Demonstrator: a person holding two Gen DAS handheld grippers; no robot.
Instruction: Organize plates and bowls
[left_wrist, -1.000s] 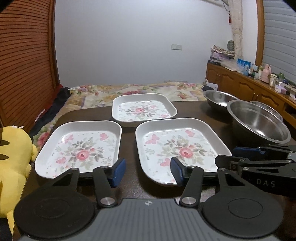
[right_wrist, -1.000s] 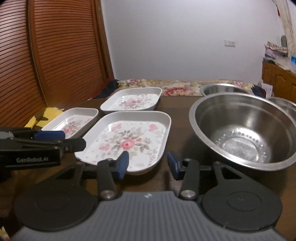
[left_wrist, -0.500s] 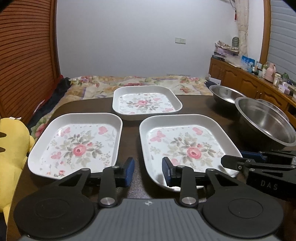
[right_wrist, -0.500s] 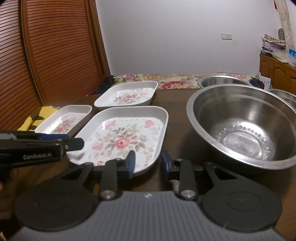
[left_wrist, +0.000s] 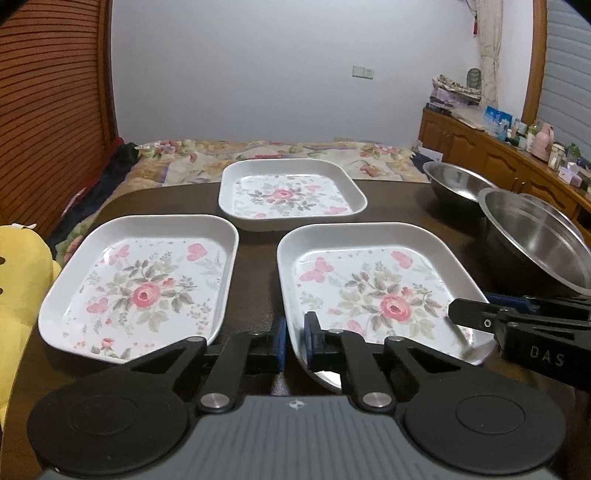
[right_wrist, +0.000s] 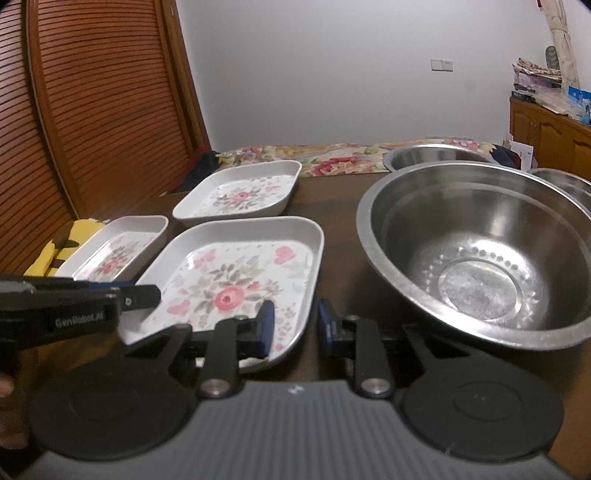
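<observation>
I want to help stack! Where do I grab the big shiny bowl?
Pinch the bowl by its rim on the near side, coming from the front, probably. The body is round and too wide to span, but the thin lip flares outward, so one finger fits inside and one outside.

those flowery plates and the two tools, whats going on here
A person holds a tool in each hand at a dark table set with three flowered plates and steel bowls. Both work on the near plate. The left tool is shut on its near left rim. The right tool straddles its near right rim and its jaws are closing. The left plate and the far plate lie flat and untouched. Nothing is stacked yet.
</observation>
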